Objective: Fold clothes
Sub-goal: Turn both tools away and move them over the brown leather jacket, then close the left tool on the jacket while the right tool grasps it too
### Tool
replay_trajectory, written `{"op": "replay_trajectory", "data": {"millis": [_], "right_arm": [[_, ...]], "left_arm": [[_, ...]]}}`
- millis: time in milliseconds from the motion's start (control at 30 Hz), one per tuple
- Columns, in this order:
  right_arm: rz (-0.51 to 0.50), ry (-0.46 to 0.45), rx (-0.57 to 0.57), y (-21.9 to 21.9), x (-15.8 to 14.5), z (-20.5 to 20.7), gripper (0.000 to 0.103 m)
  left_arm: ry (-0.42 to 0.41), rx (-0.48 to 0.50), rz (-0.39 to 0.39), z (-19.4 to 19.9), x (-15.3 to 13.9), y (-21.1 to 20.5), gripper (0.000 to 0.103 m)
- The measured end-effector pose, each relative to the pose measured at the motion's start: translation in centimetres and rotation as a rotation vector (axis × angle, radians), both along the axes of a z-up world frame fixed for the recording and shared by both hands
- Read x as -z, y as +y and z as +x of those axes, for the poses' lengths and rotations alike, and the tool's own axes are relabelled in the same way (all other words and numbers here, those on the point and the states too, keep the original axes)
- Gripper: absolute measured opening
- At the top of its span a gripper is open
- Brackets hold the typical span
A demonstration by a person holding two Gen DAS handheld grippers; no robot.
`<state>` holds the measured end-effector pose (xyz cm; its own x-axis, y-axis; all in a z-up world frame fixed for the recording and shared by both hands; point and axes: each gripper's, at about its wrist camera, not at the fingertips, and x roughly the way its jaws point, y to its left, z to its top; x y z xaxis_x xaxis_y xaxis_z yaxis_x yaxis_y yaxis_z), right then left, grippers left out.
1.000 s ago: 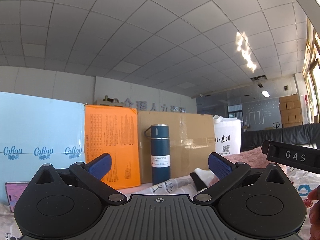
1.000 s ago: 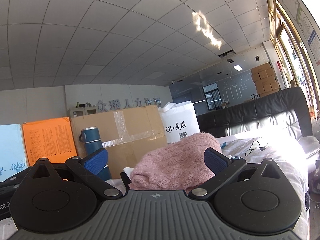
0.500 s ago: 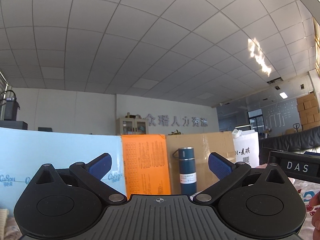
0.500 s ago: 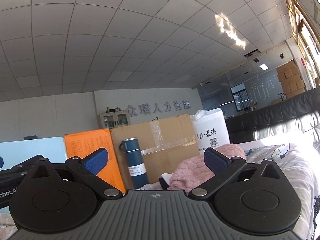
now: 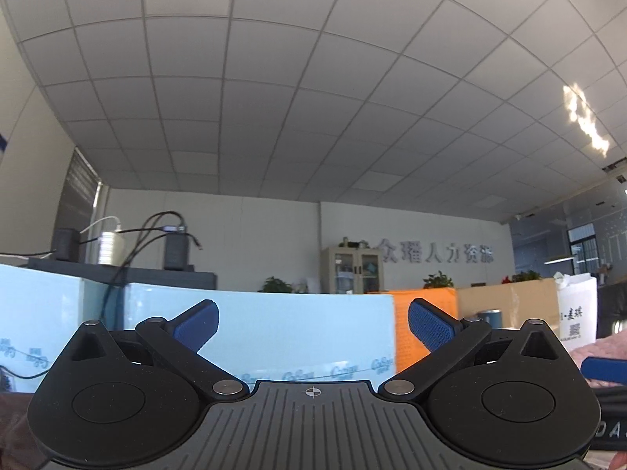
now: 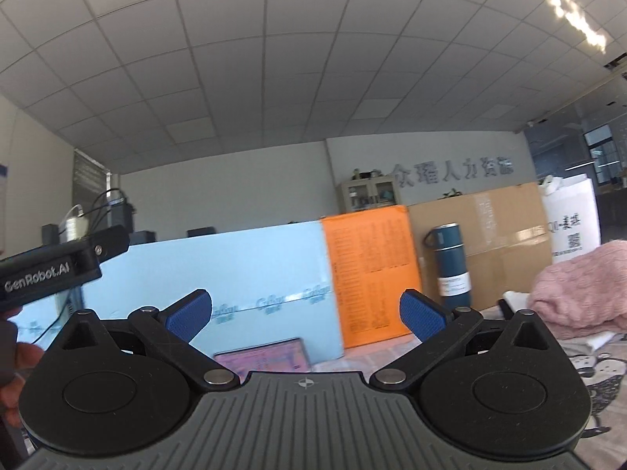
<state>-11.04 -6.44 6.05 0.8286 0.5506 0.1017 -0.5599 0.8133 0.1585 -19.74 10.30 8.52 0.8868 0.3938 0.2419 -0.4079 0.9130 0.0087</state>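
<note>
Left wrist view shows the left tool (image 5: 311, 323) with its two blue fingers (image 5: 196, 323) spread wide apart and nothing between them. It points up and away, so most of the picture is ceiling. Past the fingers stands a light blue board (image 5: 298, 337), then an orange board (image 5: 427, 305), then a brown cardboard box (image 5: 509, 301) and a white bag (image 5: 576, 309). At the far right edge a bit of the pink sweater (image 5: 603, 346) peeks in, with a blue finger of the other tool just in front of it. Right wrist view shows the right tool (image 6: 305, 313), also spread wide and holding nothing. Beyond it are the same light blue board (image 6: 235, 274) and orange board (image 6: 368, 270). A dark blue bottle (image 6: 450, 262) stands upright in front of the cardboard box (image 6: 505, 231). The pink sweater (image 6: 584, 286) lies in a soft heap on the right, on a patterned cloth (image 6: 599, 368), well apart from both tools. A screen with a pink picture (image 6: 266, 356) leans low against the blue board. On the left, the body of the left tool (image 6: 58, 266) is seen, with a hand (image 6: 15, 376) below it.
</note>
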Motion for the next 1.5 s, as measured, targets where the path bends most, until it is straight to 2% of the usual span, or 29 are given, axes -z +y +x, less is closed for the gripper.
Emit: {"op": "replay_trajectory", "data": {"millis": [267, 367, 433, 567, 833, 967, 1133, 1300, 1400, 1500], "right_arm": [[-0.147, 0.035, -0.351, 8.7, -1.1, -3.1, 0.103], [-0.205, 0.075, -0.47, 12.0, -1.2, -3.8, 0.103], [-0.238, 0.113, -0.54, 14.3, -1.1, -3.2, 0.103], [-0.279, 0.218, -0.635, 19.1, -0.6, -2.1, 0.103], [-0.264, 0.478, -0.764, 29.1, 0.0, -0.3, 0.101], [-0.27, 0.591, -0.792, 33.5, 0.4, 0.2, 0.1], [-0.319, 0.629, -0.719, 37.8, 1.0, 0.1, 0.1], [-0.393, 0.545, -0.598, 40.1, 1.6, -1.0, 0.096], [-0.46, 0.462, -0.53, 40.5, 2.1, -2.0, 0.081], [-0.459, 0.423, -0.522, 39.6, 2.5, -1.9, 0.071]], "left_arm": [[-0.075, -0.2, -0.184, -6.7, -2.4, 10.8, 0.103], [-0.133, -0.276, -0.269, -9.7, -1.9, 15.3, 0.103], [-0.193, -0.322, -0.357, -11.6, -0.6, 17.8, 0.103], [-0.248, -0.25, -0.54, -14.3, 2.7, 22.4, 0.103], [-0.319, -0.091, -0.865, -17.1, 7.6, 29.3, 0.103], [-0.339, -0.002, -0.982, -16.9, 9.4, 31.5, 0.103], [-0.351, 0.094, -1.06, -16.0, 10.6, 33.2, 0.103], [-0.312, 0.067, -1.086, -15.0, 11.2, 34.2, 0.103], [-0.304, 0.08, -1.088, -14.7, 11.2, 34.5, 0.103], [-0.314, 0.135, -1.074, -14.6, 11.1, 34.5, 0.103]]}}
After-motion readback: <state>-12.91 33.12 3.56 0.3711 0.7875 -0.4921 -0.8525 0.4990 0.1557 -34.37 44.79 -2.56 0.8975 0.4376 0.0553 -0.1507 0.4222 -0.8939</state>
